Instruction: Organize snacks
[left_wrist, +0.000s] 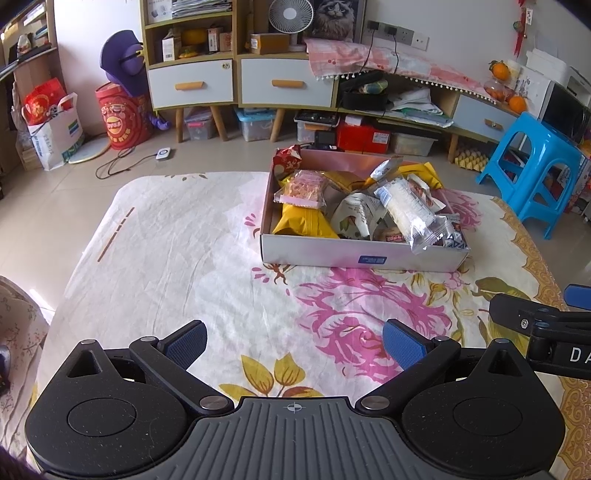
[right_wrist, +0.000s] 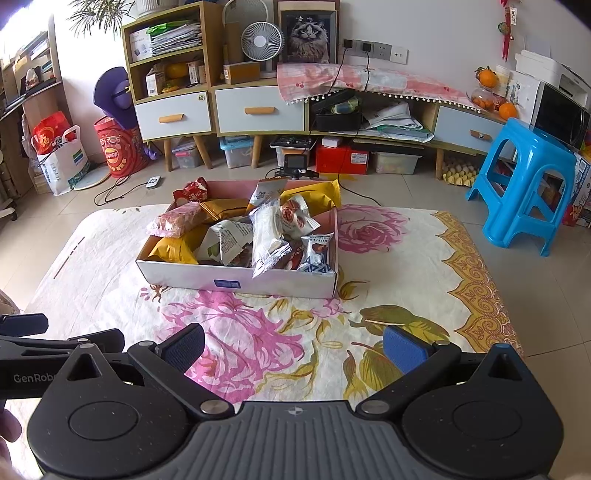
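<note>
Both grippers, left gripper and right gripper, hang spread wide and empty.
I see the snack-filled box ahead on the floral cloth.

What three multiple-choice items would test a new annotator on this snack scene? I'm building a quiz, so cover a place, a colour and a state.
1. Where are the snack packets?
A. Inside the cardboard box
B. Scattered on the floor
C. On the stool

2. What colour is the plastic stool?
A. Red
B. Blue
C. Green

3. How do both grippers stand?
A. Both shut on packets
B. One open, one shut
C. Both open and empty

Answers: 1 A, the packets fill the cardboard box on the floral cloth. 2 B, the plastic stool is bright blue. 3 C, the left gripper and right gripper show spread fingers with only cloth between.
</note>
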